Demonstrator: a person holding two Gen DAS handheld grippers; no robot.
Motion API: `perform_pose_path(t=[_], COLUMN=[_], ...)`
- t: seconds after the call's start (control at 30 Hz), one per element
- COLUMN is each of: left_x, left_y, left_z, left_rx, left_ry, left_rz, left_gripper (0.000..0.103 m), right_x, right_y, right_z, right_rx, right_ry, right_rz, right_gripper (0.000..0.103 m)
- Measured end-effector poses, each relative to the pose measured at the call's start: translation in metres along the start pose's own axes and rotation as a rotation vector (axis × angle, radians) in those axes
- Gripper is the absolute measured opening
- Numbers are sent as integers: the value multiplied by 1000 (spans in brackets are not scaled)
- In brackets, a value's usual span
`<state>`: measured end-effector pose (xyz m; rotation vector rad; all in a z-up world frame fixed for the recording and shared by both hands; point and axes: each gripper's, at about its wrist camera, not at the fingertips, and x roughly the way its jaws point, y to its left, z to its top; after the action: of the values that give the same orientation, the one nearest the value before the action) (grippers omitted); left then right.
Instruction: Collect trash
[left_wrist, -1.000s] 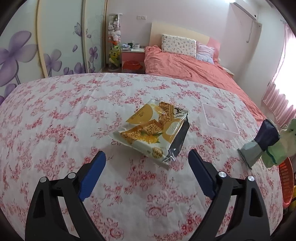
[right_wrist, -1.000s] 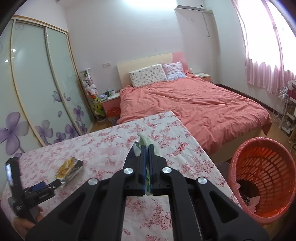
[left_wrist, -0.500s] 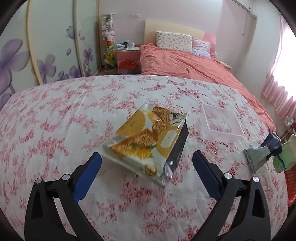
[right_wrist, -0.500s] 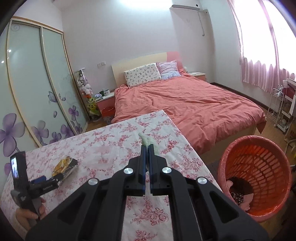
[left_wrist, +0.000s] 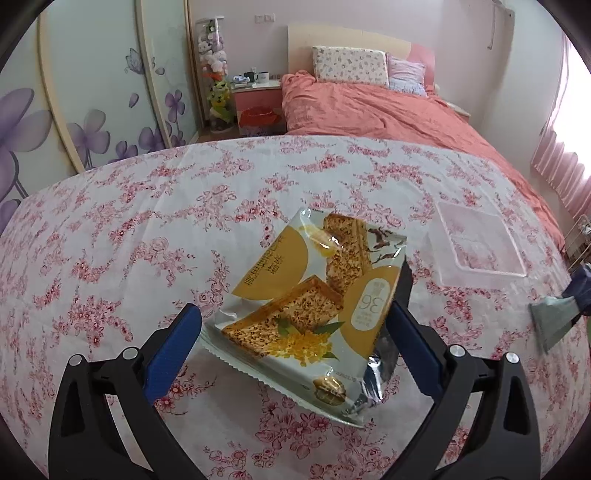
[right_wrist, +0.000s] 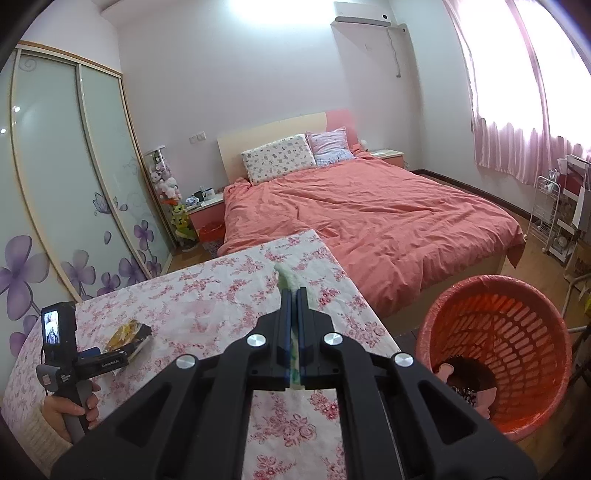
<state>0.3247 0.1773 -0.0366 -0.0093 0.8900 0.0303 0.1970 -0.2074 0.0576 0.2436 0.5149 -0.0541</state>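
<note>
A yellow and white biscuit wrapper lies on the floral tablecloth. My left gripper is open, its blue pads on either side of the wrapper's near end, not touching it. The wrapper and the left gripper also show small in the right wrist view. My right gripper is shut on a pale green wrapper and holds it above the table's right edge. An orange trash basket stands on the floor to its right, with some trash at the bottom.
A clear plastic tray lies on the table to the right of the biscuit wrapper. A bed with a salmon cover stands beyond the table. A wardrobe with purple flowers lines the left wall.
My left gripper has moved forward, so the biscuit wrapper now lies between its open fingers. My right gripper, still shut on the green wrapper, has moved to the right toward the basket.
</note>
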Motion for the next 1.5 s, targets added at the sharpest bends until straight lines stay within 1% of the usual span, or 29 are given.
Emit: perform_pose_path(t=[0.13, 0.23, 0.3, 0.33, 0.4, 0.43, 0.47, 0.5, 0.53, 0.6, 0.7, 0.87, 0.9, 0.93, 1.07, 1.1, 1.27, 1.3, 1.37, 1.5], left_x=[8, 9, 9, 10, 11, 12, 12, 12, 12, 11, 11, 15, 16, 15, 12, 11, 2, -1, -7, -26], left_y=[0, 3, 3, 3, 3, 2, 2, 1, 0, -1, -4, -8, -9, -10, -12, -12, -12, -12, -12, -15], left_z=[-1, 0, 1, 1, 1, 0, -1, -1, -1, -2, -2, 1, 2, 2, 1, 0, -2, -1, -1, 0], left_rx=[-6, -16, -20, -20, -23, -24, -25, -29, -32, -37, -32, -27, -26, -23, -16, -17, -16, -17, -23, -18], left_ry=[24, 20, 16, 16, 19, 19, 18, 18, 17, 13, 12, 10, 9, 6, 0, -3, -35, -40, -46, -87], left_rz=[19, 13, 10, 9, 4, 3, 0, -3, -9, -18, -21, -11, -10, -10, -22, -20, 14, 16, 13, 13], left_gripper=[99, 99, 99, 99, 98, 98, 98, 97, 97, 97, 97, 97, 95, 92, 64, 61, 53, 47, 47, 47], right_x=[-5, -12, -18, -23, -34, -38, -42, -43, -44, -44, -41, -35, -33, -33, -28, -27, -26, -26, -28, -36], right_y=[-2, -5, -9, -10, -12, -9, -5, -5, -7, -10, -17, -22, -23, -23, -24, -23, -20, -19, -18, -18], right_z=[-2, 2, 4, 6, 9, 10, 11, 12, 12, 12, 10, 3, 3, 2, 0, -1, -5, -5, -5, -3], right_rx=[0, 11, 32, 33, 50, 24, -21, -14, -2, 6, 35, 32, 35, 36, 38, 40, 28, 26, 23, 24], right_ry=[-1, -13, -20, -33, -46, -69, -94, -80, -70, -69, -46, -29, -25, -22, -11, -7, 5, 6, 4, -5], right_rz=[13, 25, 48, 31, 64, 17, -10, 27, 29, 13, 12, -15, -17, -17, -20, -19, -11, -10, -5, 3], right_gripper=[4, 4, 4, 4, 4, 4, 4, 4, 4, 4, 4, 4, 4, 4, 4, 4, 4, 4, 4, 4])
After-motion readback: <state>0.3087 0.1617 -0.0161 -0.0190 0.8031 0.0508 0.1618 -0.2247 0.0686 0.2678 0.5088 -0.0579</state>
